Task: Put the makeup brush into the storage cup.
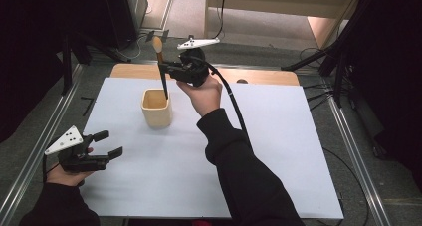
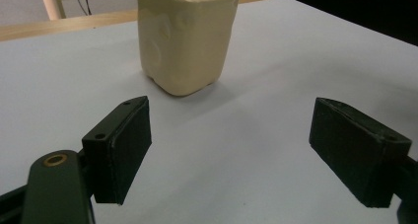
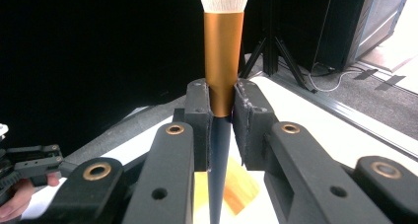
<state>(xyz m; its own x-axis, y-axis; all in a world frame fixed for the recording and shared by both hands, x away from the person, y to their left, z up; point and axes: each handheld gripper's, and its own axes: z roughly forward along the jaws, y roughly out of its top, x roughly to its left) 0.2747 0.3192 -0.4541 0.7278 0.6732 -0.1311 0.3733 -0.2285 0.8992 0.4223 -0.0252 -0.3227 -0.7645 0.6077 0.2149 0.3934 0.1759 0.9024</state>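
Note:
My right gripper [image 1: 164, 66] is shut on a makeup brush [image 1: 162, 75], which it holds upright with the pale bristles on top. In the right gripper view the pads [image 3: 197, 116] clamp the brush [image 3: 223, 51] where the copper ferrule meets the dark handle. The handle's pointed end hangs at the mouth of a cream square cup [image 1: 157, 108]; whether it is inside I cannot tell. My left gripper [image 1: 110, 144] rests at the table's near left, open and holding nothing. In the left gripper view the cup [image 2: 185, 36] stands beyond my left gripper [image 2: 231, 150].
A white sheet [image 1: 278, 151] covers most of the wooden table [image 1: 263, 76]. Metal rails [image 1: 348, 136] run along both sides. Dark stands and cables [image 1: 338, 61] are on the floor behind and to the right. The person's left hand [image 3: 19, 199] shows low at the left of the right gripper view.

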